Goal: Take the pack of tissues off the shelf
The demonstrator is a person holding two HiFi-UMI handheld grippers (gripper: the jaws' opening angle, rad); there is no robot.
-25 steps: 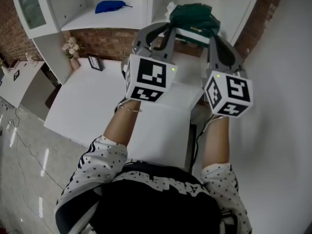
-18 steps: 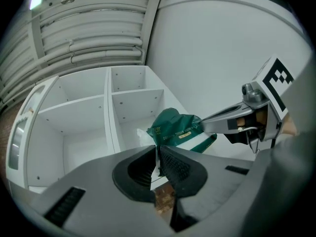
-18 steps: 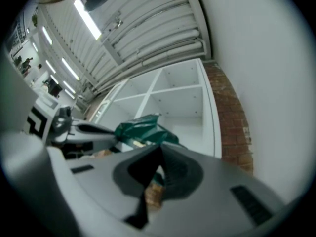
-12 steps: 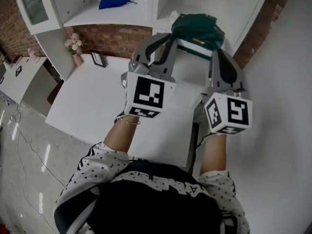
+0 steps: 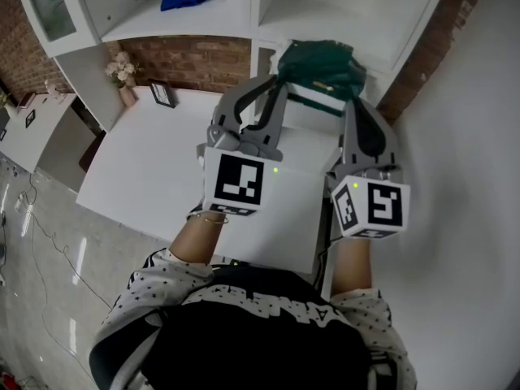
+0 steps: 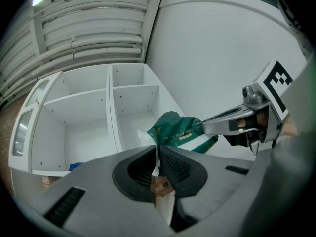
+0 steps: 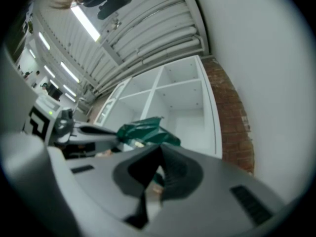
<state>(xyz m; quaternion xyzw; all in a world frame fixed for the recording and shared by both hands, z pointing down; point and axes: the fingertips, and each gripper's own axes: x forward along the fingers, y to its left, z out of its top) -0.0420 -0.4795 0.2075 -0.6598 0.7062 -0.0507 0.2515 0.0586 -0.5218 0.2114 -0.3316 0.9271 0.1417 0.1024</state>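
Two grippers share the load: your left gripper (image 5: 279, 88) has its jaws pinched nearly shut on the wrapper's edge at one end of the pack of tissues (image 5: 321, 62). Your right gripper (image 5: 355, 104) has its jaws clamped tight on the other end. The green pack hangs between them, in front of the shelf (image 5: 203, 27) and above the white counter (image 5: 146, 161). Removal looks nearly complete. Next, lower both hands evenly so the thin wrapper doesn't tear or slip.
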